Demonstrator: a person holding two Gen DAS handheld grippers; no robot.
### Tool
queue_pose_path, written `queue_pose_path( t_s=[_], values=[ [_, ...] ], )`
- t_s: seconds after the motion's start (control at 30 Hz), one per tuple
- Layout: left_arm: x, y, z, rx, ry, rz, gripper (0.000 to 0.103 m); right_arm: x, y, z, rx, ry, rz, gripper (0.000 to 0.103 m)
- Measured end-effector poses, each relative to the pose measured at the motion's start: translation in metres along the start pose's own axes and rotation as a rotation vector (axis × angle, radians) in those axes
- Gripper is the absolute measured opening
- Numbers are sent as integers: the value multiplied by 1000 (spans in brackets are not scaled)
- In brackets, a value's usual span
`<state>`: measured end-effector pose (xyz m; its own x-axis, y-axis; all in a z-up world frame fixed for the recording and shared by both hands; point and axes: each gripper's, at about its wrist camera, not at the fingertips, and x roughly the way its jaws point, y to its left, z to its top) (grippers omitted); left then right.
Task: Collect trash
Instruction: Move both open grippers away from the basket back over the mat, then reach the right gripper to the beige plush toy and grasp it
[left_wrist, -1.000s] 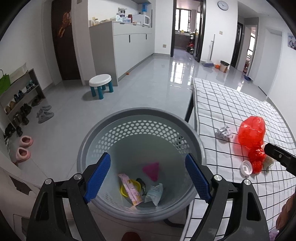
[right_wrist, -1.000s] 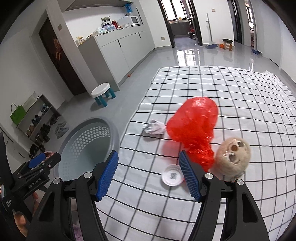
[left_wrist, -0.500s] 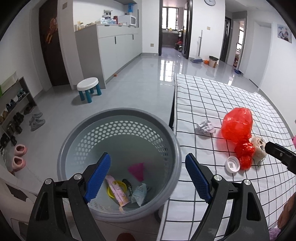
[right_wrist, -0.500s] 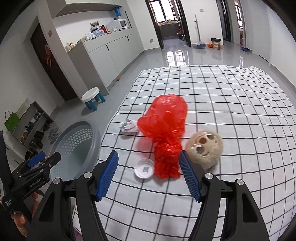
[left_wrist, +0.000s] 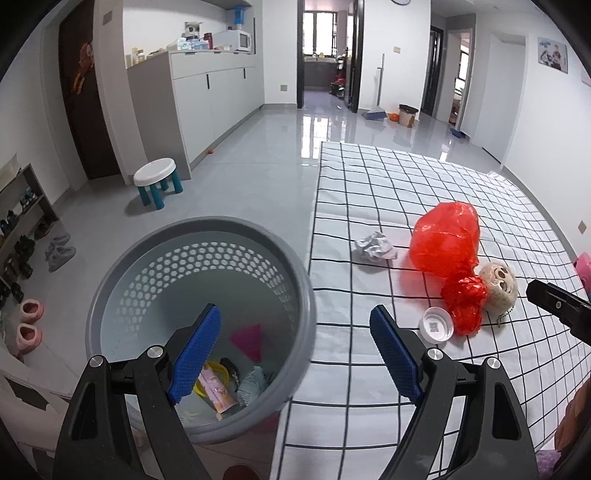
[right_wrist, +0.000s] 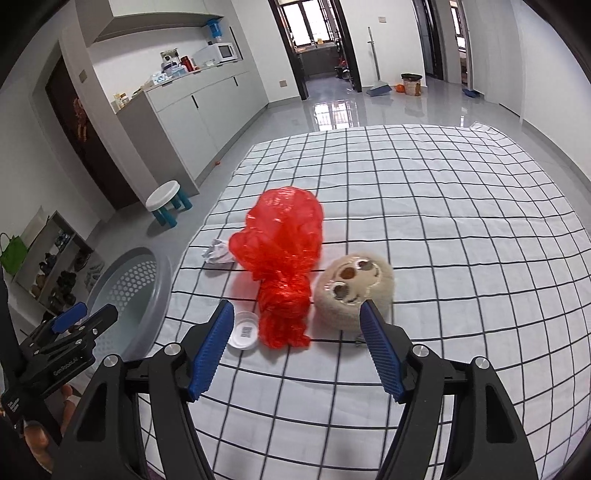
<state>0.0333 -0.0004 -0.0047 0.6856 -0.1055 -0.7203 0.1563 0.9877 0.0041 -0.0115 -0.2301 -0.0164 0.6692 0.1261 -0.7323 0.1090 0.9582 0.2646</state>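
A crumpled red plastic bag lies on the checked bedsheet. Beside it are a white round lid, a crumpled white paper wad and a round plush toy. My right gripper hovers open just before the bag's lower end, nothing between its blue pads. My left gripper is open over the rim of the grey perforated basket, which holds several wrappers. A tip of the right gripper shows at the left wrist view's right edge.
The basket stands on the floor against the bed's left side. Further left are a shoe rack, slippers and a small white stool with teal legs. Grey cabinets line the back left. Bare sheet stretches behind and right of the trash.
Both grippers have shifted right toward the bed. The basket slid left in the left wrist view; the red bag, lid and plush toy moved toward the centre between the right gripper's fingers.
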Motion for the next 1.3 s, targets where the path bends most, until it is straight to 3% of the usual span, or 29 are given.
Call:
queue_pose_path(
  t_s=[0.97, 1.3],
  values=[
    [9, -20, -3, 30, 15, -32, 91, 17, -42, -8, -4, 69, -104, 70],
    [11, -33, -7, 64, 28, -53, 95, 25, -45, -3, -2, 73, -86, 74]
  ],
)
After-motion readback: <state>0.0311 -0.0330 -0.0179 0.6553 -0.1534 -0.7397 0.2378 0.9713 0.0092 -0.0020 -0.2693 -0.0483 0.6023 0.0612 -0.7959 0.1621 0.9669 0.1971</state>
